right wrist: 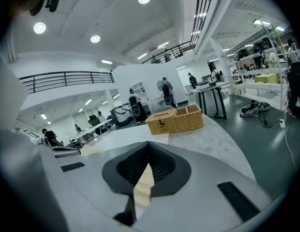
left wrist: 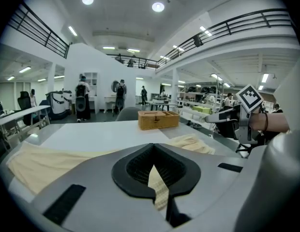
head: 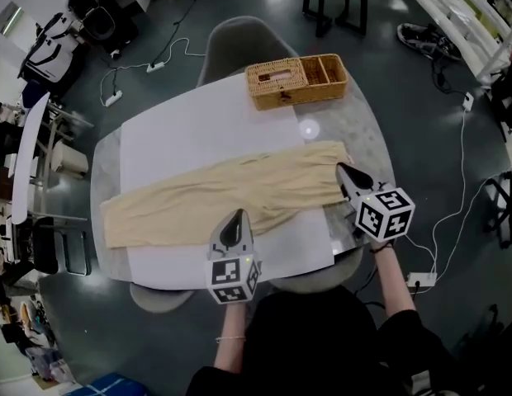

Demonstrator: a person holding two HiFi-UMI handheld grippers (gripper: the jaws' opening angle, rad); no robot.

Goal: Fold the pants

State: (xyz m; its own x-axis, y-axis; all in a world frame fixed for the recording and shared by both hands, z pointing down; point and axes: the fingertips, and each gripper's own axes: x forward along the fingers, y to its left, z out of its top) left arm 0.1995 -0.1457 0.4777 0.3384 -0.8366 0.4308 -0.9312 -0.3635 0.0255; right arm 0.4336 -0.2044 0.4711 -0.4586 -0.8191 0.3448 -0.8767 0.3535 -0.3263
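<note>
Pants (head: 198, 200), beige, lying lengthwise across table (head: 367, 126), near edge at left gripper (head: 235, 218) and right end at right gripper (head: 343, 172), both pressed shut, apparently on thin pinches of cloth: risk that a pinch slips or takes one layer only, skewing fold.

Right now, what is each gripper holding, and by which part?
Both grip the pants: left gripper on the near edge mid-length, right gripper at the right-hand end.
</note>
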